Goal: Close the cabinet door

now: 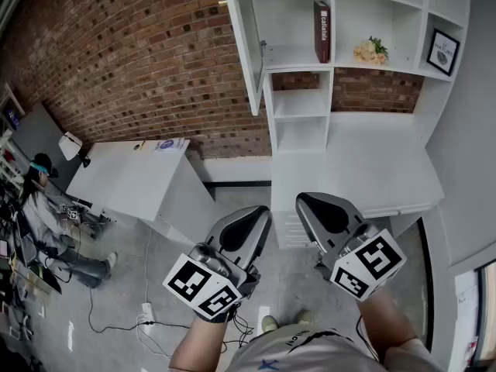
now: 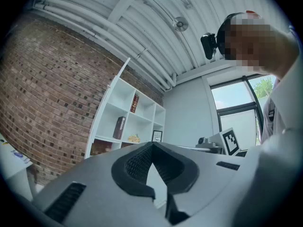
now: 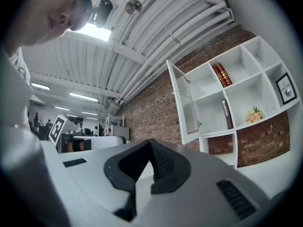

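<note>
Head view: looks down on the grey left gripper (image 1: pixel 256 222) and grey right gripper (image 1: pixel 310 206), side by side and near, each backed by a black-and-white square-marker cube. Finds the white framed cabinet door (image 1: pixel 242 37) far ahead, swung open leftward off the tall white shelf unit (image 1: pixel 267 107), well apart from both grippers. Catches white lettering on the dark red book's (image 1: pixel 322 31) spine and print in the small black-framed picture (image 1: pixel 442 51), both too small to read.

Left gripper view: shows the left gripper (image 2: pixel 152 144) pinched closed, tips meeting, gripping nothing; cabinet door edge-on at far left.

Right gripper view: shows the right gripper (image 3: pixel 150 143) likewise pinched closed and empty; cabinet door (image 3: pixel 184 103) open at far right, glass-panelled.
</note>
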The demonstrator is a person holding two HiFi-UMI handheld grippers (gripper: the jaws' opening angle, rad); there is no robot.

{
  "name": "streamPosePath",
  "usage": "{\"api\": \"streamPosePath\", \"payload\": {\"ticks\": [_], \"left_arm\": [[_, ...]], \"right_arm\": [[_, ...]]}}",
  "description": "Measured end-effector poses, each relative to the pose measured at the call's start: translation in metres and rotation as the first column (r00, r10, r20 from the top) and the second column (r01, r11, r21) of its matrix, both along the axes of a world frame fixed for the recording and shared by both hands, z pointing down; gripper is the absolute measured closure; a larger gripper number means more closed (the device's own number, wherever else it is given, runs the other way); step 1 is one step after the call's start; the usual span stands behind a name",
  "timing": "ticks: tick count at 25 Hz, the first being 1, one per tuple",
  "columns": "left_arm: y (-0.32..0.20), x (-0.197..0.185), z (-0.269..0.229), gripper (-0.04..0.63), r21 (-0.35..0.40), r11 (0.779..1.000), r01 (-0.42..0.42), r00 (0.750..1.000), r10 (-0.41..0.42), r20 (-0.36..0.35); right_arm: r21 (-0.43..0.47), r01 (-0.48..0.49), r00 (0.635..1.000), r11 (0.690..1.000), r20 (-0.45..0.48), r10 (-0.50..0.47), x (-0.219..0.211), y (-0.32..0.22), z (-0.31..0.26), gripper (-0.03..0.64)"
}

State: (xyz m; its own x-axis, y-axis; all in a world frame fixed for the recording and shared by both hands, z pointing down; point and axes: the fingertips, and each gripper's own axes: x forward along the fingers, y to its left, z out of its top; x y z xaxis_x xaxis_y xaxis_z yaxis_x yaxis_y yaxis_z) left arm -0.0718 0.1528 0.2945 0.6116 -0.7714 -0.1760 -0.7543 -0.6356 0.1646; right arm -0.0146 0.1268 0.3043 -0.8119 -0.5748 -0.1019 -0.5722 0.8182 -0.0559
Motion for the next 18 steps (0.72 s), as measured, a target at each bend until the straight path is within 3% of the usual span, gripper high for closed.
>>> {"api": "streamPosePath", "payload": {"ticks": [8, 18], "left_arm": [[-0.001, 0.002, -0.001, 0.584, 0.002, 1.0, 0.01, 1.0, -0.01, 0.006], [-0.003, 0.003, -0.014, 0.583, 0.021, 0.999, 0.028, 1.0, -0.028, 0.007]], "right_arm": [[-0.001, 0.006, 1.0, 1.0, 0.008, -0.006, 0.006, -0.001, -0.001, 0.6], [-0.039, 0.042, 0.992, 0.998, 0.124, -0.037, 0.037, -0.003, -0.014, 0.598]]}}
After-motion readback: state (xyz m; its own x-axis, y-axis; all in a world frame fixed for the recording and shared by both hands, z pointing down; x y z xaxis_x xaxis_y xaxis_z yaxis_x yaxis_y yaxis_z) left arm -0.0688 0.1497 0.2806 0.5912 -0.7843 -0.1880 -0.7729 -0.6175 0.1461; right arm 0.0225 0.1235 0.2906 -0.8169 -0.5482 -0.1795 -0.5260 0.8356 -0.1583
